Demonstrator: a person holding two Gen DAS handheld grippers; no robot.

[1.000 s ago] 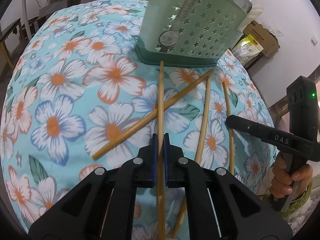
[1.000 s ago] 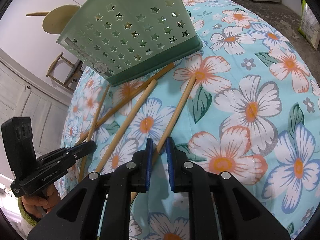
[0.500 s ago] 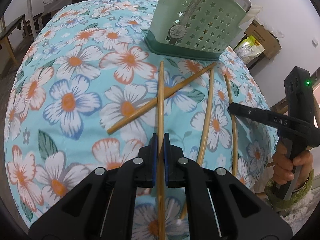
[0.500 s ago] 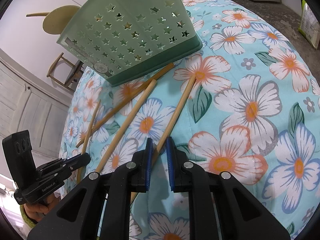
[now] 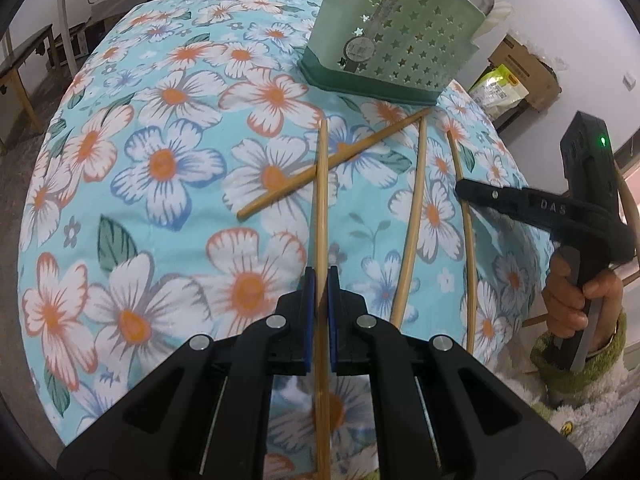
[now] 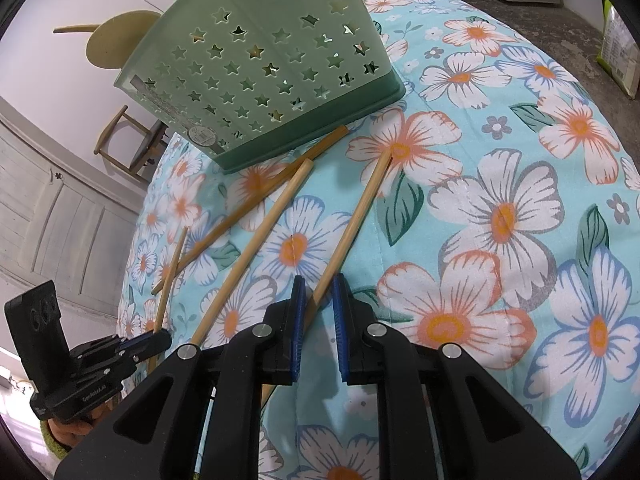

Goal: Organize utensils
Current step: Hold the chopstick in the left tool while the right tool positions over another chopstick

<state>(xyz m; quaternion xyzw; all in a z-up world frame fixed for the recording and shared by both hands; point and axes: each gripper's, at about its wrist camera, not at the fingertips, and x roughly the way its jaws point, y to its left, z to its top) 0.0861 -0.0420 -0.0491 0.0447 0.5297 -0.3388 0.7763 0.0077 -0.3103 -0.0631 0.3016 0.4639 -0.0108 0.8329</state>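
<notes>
We had lifted one chopstick (image 5: 321, 216) back from holder (image 5: 394, 40) at twelve o'clock | left gripper (image 5: 319, 280) fingers clamped on it | right gripper (image 6: 317, 300) fingers pinched another chopstick (image 6: 352, 224) | both ready to load

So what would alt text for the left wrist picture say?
A black left gripper pinches one chopstick, raised over a flowered tablecloth. Three more chopsticks lie ahead of it, before a green star-holed basket. The right gripper shows at right.

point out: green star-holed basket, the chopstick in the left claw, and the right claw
green basket (image 5: 404, 52), left wrist view, star-holed side wall
held chopstick (image 5: 321, 208), left wrist view, mid-shaft
right claw (image 6: 318, 320), right wrist view, between its fingertips
</notes>
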